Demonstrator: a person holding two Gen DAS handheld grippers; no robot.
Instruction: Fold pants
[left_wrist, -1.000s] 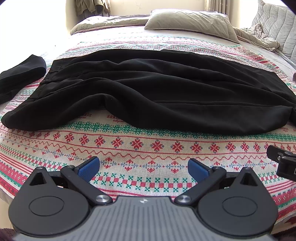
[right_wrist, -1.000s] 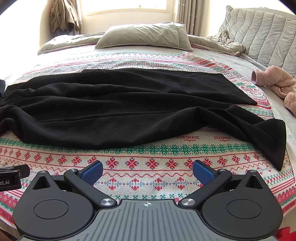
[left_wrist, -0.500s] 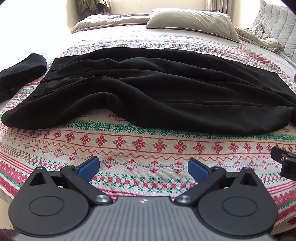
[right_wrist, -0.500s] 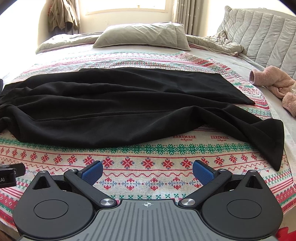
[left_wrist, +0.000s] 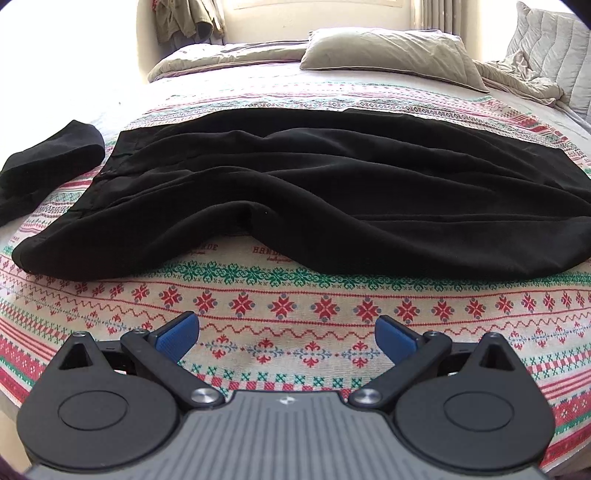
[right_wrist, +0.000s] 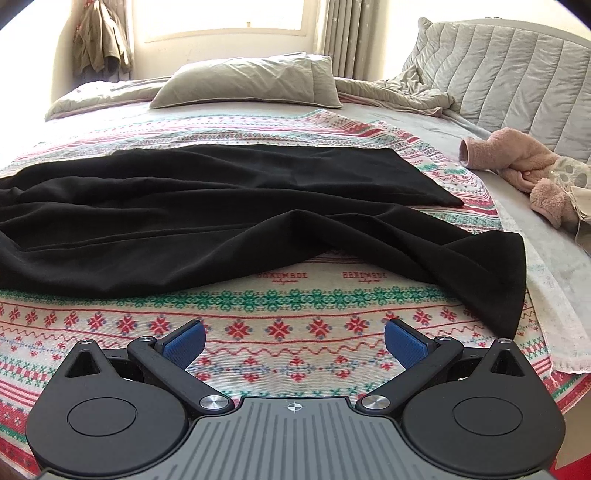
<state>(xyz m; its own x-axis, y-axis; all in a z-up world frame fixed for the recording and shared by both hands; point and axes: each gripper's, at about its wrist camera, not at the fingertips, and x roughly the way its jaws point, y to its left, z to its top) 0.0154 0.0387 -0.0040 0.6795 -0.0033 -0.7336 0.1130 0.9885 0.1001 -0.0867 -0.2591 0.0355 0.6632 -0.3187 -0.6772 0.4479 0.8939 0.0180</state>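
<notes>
The black fabric pants (left_wrist: 332, 192) were spread across the bed's red-and-green patterned knit blanket (left_wrist: 295, 306), their hems toward the right edge and rumpled along the near edge. The left gripper (left_wrist: 287, 334) and right gripper (right_wrist: 294, 340) were held over the near edge, jaws wide open and empty. Compared with a second earlier, both were carried slightly nearer, and neither showed in the other's view any longer.

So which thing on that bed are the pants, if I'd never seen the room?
Start at the patterned red-and-green blanket covering the bed. The pants are the large black cloth spread wide across its middle. Unlike the smaller black bundle at the left edge, they lie opened out, legs reaching right.
</notes>
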